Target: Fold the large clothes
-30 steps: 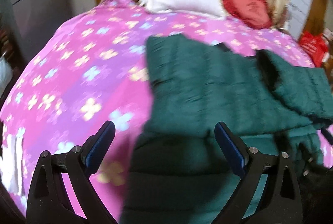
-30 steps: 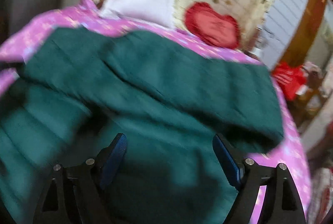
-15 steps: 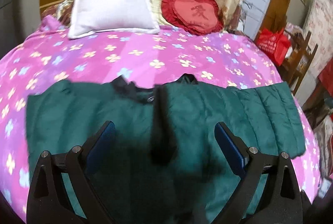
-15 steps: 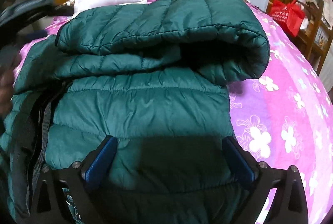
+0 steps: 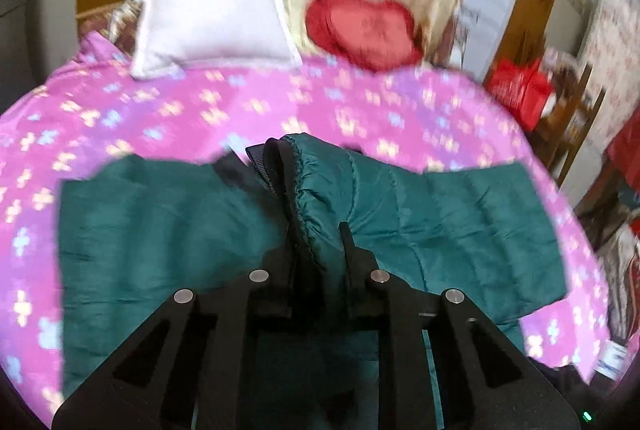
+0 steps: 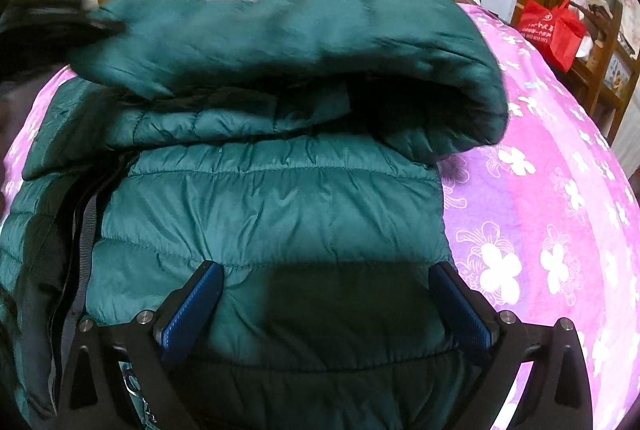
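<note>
Jacket (image 5: 440, 214) cuff pinched in left claw (image 5: 316, 246); right claw (image 6: 324, 294) released above it

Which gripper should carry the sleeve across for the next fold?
Left. The left gripper is already shut on the sleeve cuff of the jacket; the right gripper hangs open over the jacket body, gripping nothing.
</note>
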Demonstrator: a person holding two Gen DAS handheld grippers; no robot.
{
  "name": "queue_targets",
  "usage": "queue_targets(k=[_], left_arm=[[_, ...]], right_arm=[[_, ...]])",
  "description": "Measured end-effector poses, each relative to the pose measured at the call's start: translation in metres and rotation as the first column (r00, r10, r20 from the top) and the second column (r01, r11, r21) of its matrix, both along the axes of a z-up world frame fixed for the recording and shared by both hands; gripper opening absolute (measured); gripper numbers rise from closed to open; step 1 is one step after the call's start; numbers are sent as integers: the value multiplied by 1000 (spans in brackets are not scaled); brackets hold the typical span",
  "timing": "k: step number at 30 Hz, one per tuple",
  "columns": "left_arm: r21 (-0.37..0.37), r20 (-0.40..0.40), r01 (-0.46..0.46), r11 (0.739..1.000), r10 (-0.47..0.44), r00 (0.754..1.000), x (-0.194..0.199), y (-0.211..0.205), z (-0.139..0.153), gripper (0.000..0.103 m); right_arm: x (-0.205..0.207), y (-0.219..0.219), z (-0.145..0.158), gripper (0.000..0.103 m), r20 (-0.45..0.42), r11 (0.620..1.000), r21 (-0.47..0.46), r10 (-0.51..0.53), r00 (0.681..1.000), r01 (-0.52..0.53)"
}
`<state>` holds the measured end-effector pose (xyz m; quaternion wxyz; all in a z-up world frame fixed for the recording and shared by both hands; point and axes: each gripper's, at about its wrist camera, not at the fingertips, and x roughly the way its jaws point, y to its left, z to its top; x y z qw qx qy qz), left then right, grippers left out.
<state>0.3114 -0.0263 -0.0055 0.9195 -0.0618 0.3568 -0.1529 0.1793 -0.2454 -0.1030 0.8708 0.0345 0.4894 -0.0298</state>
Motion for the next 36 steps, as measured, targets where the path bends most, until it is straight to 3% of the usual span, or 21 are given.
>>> queue_targets(k=[3,6,12,14,16,18,21,23,26,28,30,32,35,36], left_arm=[[-18,52,-40,999,41,998,-12,38,23,16],[-8,62,-76,997,76,995,-16,70,27,16],[47,24,-158,986,157,987,-6,114,-9,16],[28,-22,-171,985,172,985,-3,124,-32,16],[-2,-59,-163,987,163,985,-2,130,-53,20],[-32,-55,-167,985,165,985,-6,134,-61,31],[-56,-42,-212,976,210,977,-9,144,-49,39],[-68,11,-272,960,273,962,-16,154,-31,45],[-87,118,-370,925,378,918,-29,163,-4,64],[-85,146,-333,939,342,928,-29,151,4,66],[-34,161,-247,968,250,955,-25,125,4,67],[41,126,-187,981,181,975,-14,102,-11,67],[125,12,-196,973,196,981,2,91,-39,65],[172,1,-211,962,214,977,5,90,-47,58]], right_arm=[[0,1,0,103,1,1000,-1,-3,1000,3],[1,3,-1,103,0,1000,-5,-6,1000,6],[4,5,-1,103,-1,1000,-5,-9,1000,9],[4,3,0,103,-1,1000,2,-9,1000,9],[5,-2,4,102,0,1000,20,-10,1000,10],[4,-10,10,102,25,999,45,-27,999,26],[2,-35,32,102,111,993,53,-106,988,101],[2,-51,46,93,179,985,78,-163,970,151],[11,-61,69,73,303,979,91,-204,931,185],[24,-54,79,57,364,984,49,-179,914,173],[40,-48,80,51,376,989,117,-126,918,88],[57,-41,78,45,360,985,166,-95,928,37],[85,-22,71,39,319,994,109,-42,947,8],[91,-20,67,38,307,994,108,-37,951,4]])
